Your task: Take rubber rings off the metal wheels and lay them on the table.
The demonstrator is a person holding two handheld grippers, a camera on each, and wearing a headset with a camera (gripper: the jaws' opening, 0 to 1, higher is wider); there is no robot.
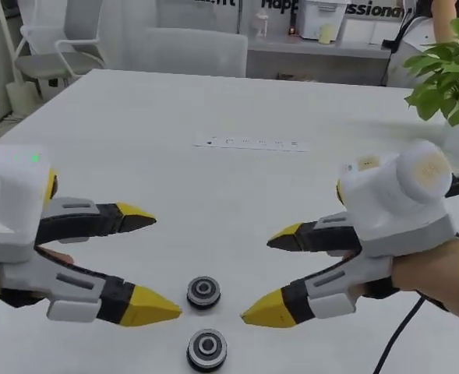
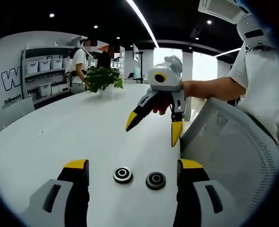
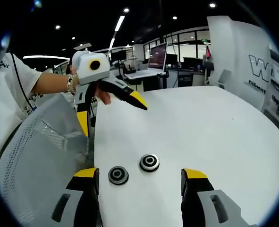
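Far wheel (image 1: 204, 291) lies flat midway between left gripper (image 1: 167, 266) and right gripper (image 1: 255, 279), near wheel (image 1: 207, 349) beside it; both grippers gape empty.

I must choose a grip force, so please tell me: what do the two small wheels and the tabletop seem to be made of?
The far wheel and the near wheel: shiny grey hub, likely metal, inside a dull black band, likely rubber. The table: smooth white matte surface, perhaps laminate.
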